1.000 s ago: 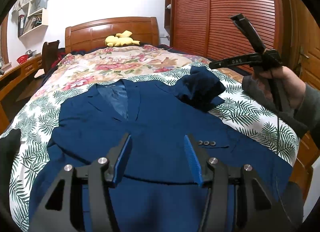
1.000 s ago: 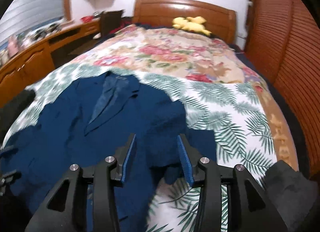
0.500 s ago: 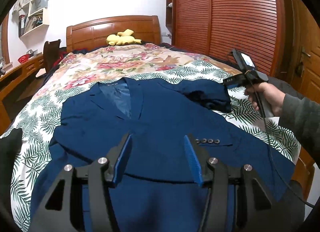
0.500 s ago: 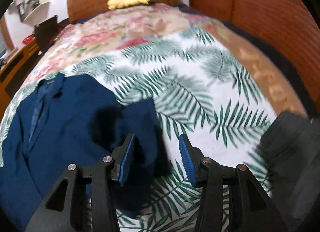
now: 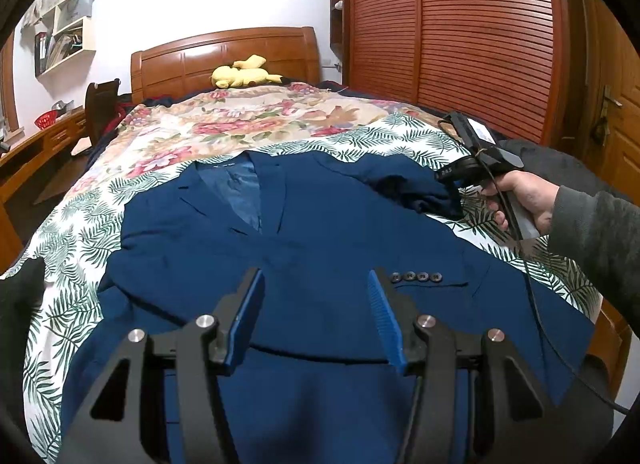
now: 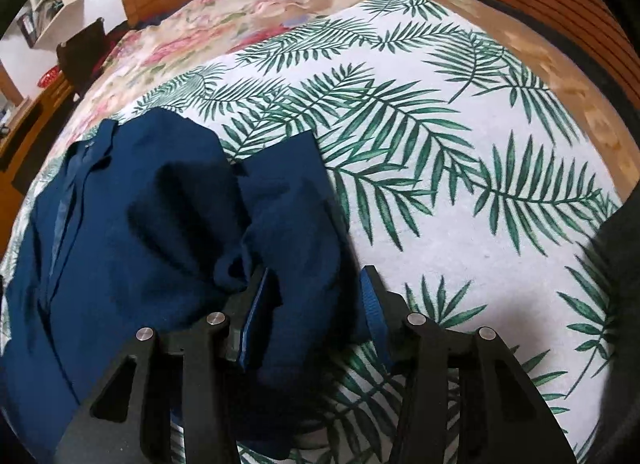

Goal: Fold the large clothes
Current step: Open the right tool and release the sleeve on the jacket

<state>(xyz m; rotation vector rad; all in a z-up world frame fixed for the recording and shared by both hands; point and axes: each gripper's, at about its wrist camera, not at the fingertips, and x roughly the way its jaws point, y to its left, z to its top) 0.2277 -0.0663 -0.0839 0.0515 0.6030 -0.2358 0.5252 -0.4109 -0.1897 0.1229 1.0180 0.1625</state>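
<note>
Across the frame's centre, blue jacket (image 5: 312, 232) lies spread on the bed (image 5: 168, 152). Right gripper (image 6: 312, 304) is closing around its bunched sleeve (image 6: 296, 232); left gripper (image 5: 316, 308) hangs apart, empty. Risk: thin bite, fabric slipping free.

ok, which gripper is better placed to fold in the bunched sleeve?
Right. The right gripper has the navy blazer's bunched sleeve between its closing jaws. The left gripper hangs open over the blazer's lower front, away from the sleeve.
</note>
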